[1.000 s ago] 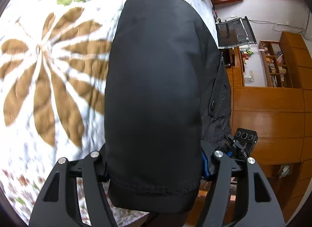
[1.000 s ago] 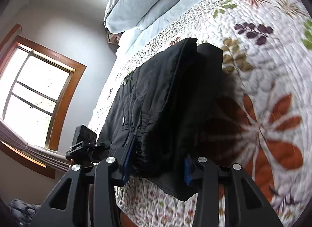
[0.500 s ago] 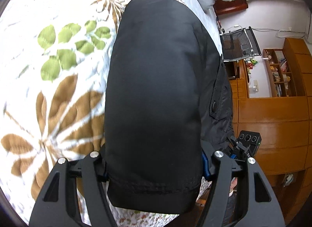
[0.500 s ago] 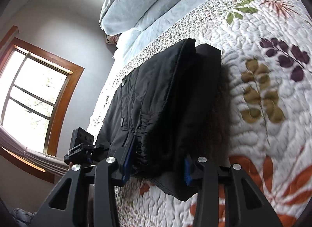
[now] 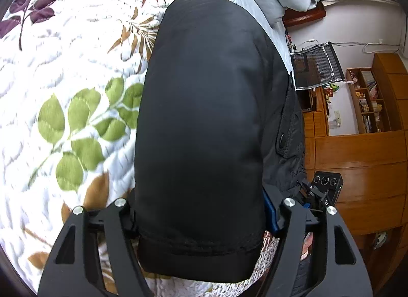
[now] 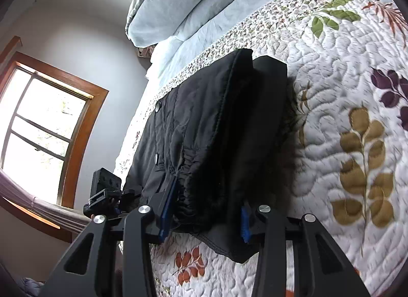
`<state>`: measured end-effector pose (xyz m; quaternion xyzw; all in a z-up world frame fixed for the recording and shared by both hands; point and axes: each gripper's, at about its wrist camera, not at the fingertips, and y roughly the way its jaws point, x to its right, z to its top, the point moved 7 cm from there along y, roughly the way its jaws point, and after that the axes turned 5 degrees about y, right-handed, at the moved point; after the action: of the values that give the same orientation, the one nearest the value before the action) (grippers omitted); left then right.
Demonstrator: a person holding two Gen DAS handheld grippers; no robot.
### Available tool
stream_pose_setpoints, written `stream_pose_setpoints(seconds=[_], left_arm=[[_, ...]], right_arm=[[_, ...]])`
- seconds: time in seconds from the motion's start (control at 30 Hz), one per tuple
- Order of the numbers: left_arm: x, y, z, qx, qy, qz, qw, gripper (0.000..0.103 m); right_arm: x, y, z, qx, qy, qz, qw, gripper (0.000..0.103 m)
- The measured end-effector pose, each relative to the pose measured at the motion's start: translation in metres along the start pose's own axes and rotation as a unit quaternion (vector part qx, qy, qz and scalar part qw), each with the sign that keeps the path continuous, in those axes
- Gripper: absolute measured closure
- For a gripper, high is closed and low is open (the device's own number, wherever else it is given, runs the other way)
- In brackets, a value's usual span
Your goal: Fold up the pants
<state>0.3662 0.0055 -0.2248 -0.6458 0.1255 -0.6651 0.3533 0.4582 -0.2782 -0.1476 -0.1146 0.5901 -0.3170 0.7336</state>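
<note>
Black folded pants [image 5: 204,118] hang in a thick bundle over the flowered quilt [image 5: 76,93]. My left gripper [image 5: 200,211] holds the hem end. The cloth fills the whole gap between its fingers, and its jaws are opening slightly. In the right wrist view the same pants [image 6: 204,131] show their gathered waistband and snap buttons. My right gripper [image 6: 205,218] is shut on that bunched edge, its blue pads pressing both sides. The far fold of the pants rests on the quilt [image 6: 344,67].
Pale blue pillows [image 6: 178,3] lie at the head of the bed, beyond the pants. A wood-framed window [image 6: 43,131] is off the bed's side. Wooden cabinets [image 5: 357,156] and a mesh chair [image 5: 316,64] stand on the opposite side.
Both grippers carried the pants along the bed toward the pillows, so the quilt's flower pattern slid past underneath. The left fingers stand slightly wider apart.
</note>
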Motion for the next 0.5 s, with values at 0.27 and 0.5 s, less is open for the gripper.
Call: stream_pose_setpoints(seconds=[0.27, 0.5], left_arm=[[0.000, 0.001, 0.001, 0.000, 0.011, 0.002, 0.9999, 0.030], [0.008, 0.003, -0.003, 0.008, 0.016, 0.004, 0.9998, 0.028]], right_arm=[[0.011, 0.002, -0.002, 0.004, 0.009, 0.011, 1.000, 0.060], [0.026, -0.003, -0.011, 0.005, 0.018, 0.020, 1.000, 0.059]])
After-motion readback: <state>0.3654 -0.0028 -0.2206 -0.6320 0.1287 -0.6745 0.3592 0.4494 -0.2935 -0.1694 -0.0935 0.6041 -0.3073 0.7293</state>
